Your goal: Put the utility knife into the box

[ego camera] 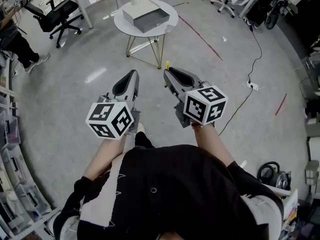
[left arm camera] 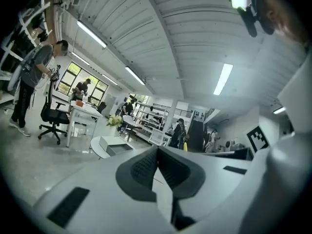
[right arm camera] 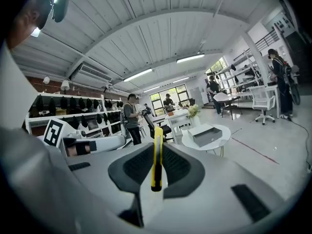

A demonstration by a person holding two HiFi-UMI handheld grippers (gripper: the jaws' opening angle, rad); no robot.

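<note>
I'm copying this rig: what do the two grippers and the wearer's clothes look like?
Both the left gripper and right gripper are light grey, tapering to a point, with dark ribbed pads. Each carries a white cube with black square markers. The person wears a black top with white panels.

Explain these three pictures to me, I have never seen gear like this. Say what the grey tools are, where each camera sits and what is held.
There is no robot here: a person carries a two-jaw tool in each hand. The head view looks down from the person's head at both tools. The other two cameras ride on the tools and look along their jaws. The left hand-held gripper has its jaws together with nothing between them. The right hand-held gripper pinches a yellow utility knife. The patterned cubes are part of the tools. Ahead stands a round white table with an open grey box on it.
</note>
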